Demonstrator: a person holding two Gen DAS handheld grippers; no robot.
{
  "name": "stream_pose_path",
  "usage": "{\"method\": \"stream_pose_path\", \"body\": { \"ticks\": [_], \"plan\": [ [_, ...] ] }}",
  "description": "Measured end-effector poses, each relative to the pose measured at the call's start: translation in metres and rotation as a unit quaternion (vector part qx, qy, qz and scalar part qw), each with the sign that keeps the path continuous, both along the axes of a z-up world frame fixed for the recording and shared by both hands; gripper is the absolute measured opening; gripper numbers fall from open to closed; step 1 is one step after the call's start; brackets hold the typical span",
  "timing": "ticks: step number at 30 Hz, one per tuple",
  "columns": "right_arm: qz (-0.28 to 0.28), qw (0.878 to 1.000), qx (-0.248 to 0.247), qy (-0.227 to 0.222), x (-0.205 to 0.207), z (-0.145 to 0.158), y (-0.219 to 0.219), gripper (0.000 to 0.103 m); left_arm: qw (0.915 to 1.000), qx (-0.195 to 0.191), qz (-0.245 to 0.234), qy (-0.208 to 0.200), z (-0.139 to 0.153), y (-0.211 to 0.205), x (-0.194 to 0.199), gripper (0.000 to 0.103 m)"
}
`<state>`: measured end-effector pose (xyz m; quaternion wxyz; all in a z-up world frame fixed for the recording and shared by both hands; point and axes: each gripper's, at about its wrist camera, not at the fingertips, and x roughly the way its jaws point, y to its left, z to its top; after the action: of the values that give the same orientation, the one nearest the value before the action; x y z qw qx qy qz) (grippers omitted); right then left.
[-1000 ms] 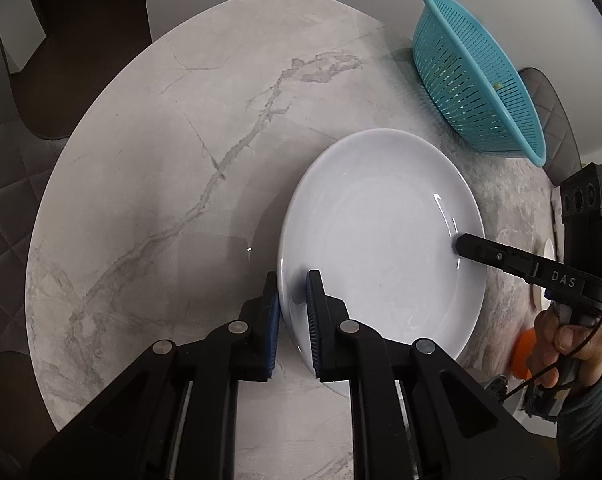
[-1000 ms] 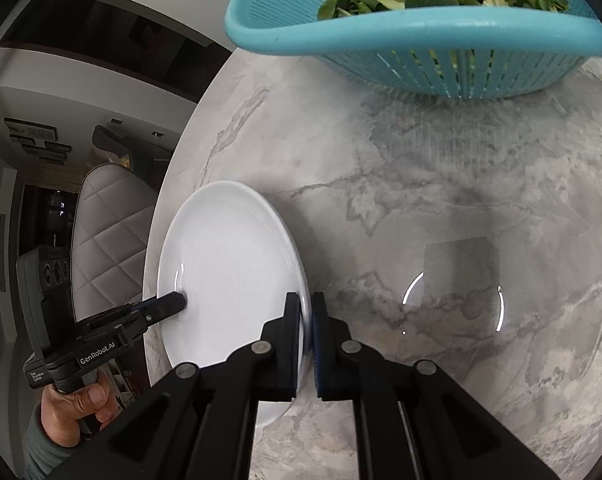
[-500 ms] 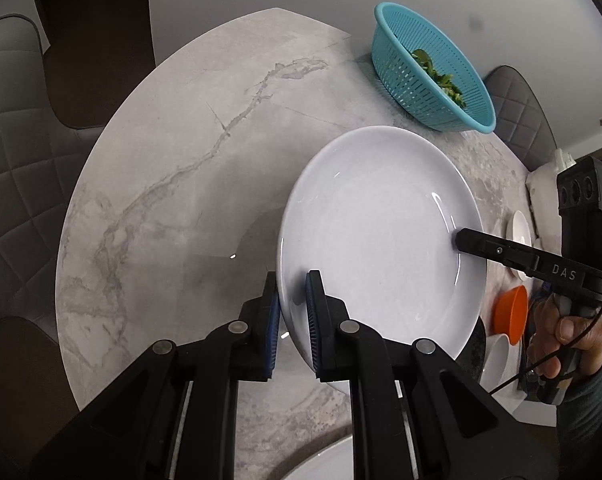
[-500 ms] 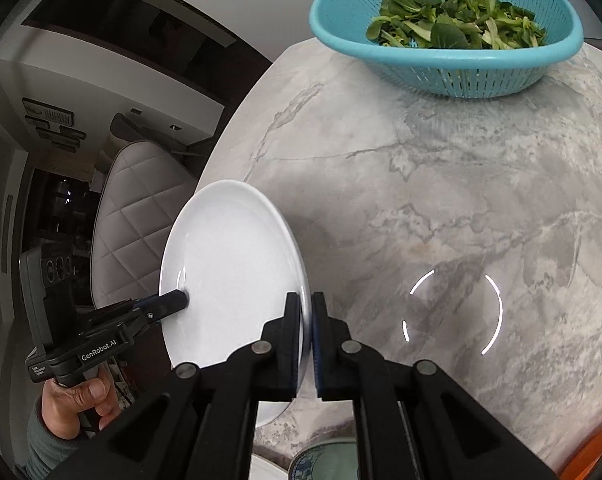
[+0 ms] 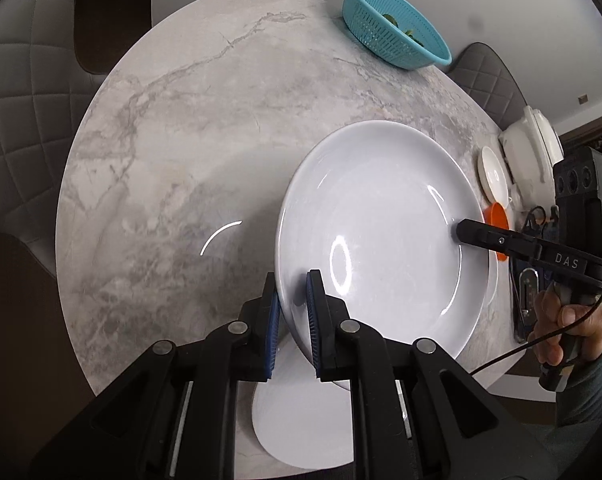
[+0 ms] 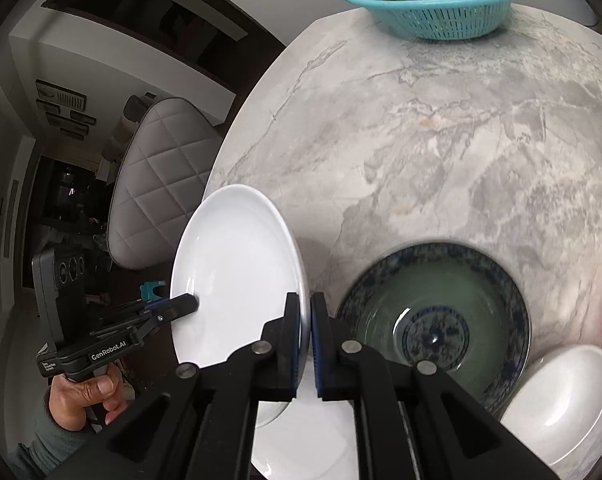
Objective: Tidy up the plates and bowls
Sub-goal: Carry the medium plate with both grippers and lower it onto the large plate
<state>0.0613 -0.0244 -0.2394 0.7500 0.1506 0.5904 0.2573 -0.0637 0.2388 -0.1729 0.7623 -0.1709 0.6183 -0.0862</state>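
Note:
A large white plate (image 5: 381, 232) is held in the air above the marble table (image 5: 173, 152), gripped at opposite rims. My left gripper (image 5: 293, 300) is shut on its near rim. My right gripper (image 6: 306, 316) is shut on the opposite rim; the plate also shows in the right wrist view (image 6: 237, 272). Below lie another white plate (image 5: 301, 416), a blue patterned bowl (image 6: 433, 320), a white bowl (image 6: 561, 396) and an orange bowl (image 5: 497, 220).
A teal colander (image 6: 429, 0) with greens stands at the table's far edge. A small white dish (image 5: 493, 174) and a white lidded pot (image 5: 533, 148) sit at the right. Grey quilted chairs (image 6: 157, 184) surround the table.
Both grippers have lifted the white plate higher and drawn it back toward the near edge. The lower white plate and the bowls have come into view; the colander looks farther away.

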Motion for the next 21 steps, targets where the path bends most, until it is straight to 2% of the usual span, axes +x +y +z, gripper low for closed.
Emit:
{"method": "stream_pose_path", "body": {
  "ticks": [12, 21],
  "plan": [
    [-0.010, 0.999, -0.021, 0.036, -0.100, -0.040, -0.008, 0.008, 0.9985, -0.006, -0.036, 0.041, -0.037, -0.024, -0.109, 0.011],
    [-0.037, 0.997, -0.021, 0.064, -0.142, -0.075, -0.023, 0.008, 0.9964, 0.014, -0.069, 0.047, -0.058, -0.040, -0.134, 0.011]
  ]
}}
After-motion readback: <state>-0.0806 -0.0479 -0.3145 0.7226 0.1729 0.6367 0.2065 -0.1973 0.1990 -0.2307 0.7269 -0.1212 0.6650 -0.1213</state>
